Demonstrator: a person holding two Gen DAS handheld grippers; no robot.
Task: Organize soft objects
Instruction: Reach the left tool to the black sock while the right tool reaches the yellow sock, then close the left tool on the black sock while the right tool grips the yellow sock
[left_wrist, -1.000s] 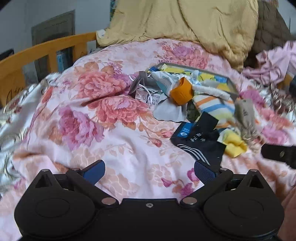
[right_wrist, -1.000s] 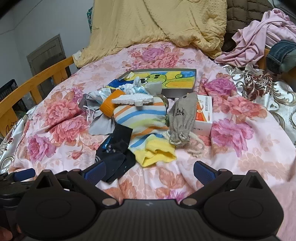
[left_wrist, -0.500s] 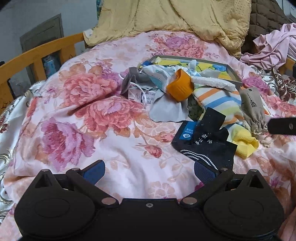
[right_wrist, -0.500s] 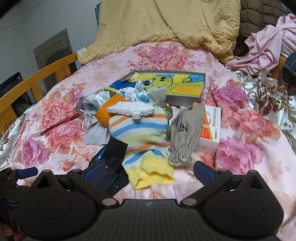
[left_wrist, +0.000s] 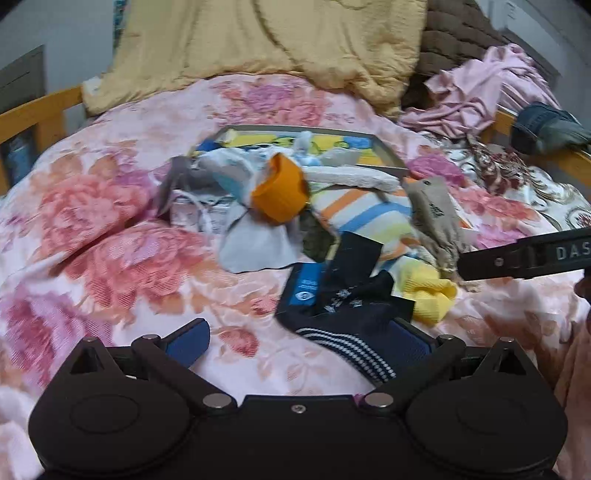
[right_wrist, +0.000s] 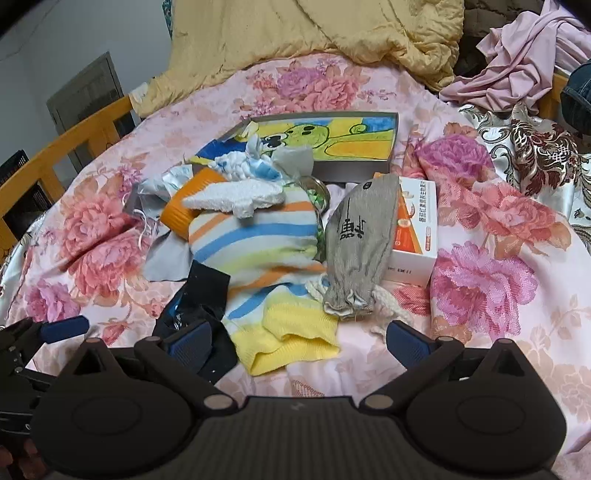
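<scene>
Your left claw (left_wrist: 299, 341) is spread wide and low over the bed's pink floral quilt (left_wrist: 110, 236), its right blue pad at the striped cuff of the black sock with a blue label (left_wrist: 332, 295); nothing is pinched between its 2 fingers.

Your right claw (right_wrist: 295, 339) is spread too and holds nothing. Its left pad sits over that same black sock (right_wrist: 199, 295), and the yellow toe of the orange-and-blue striped sock (right_wrist: 258, 240) lies just ahead between the fingers.

The soft things are heaped mid-bed. A grey drawstring pouch with black characters (right_wrist: 360, 247) lies partly on a white and orange carton (right_wrist: 415, 232), touching the striped sock's right side. A white fluffy sock (right_wrist: 236, 197) rests across the striped sock's top, against an orange ribbed cup (right_wrist: 184, 206). Behind them sits a flat grey-framed box with a yellow cartoon picture (right_wrist: 332, 136). A yellow blanket (right_wrist: 295, 29) is bunched at the head of the bed.
</scene>
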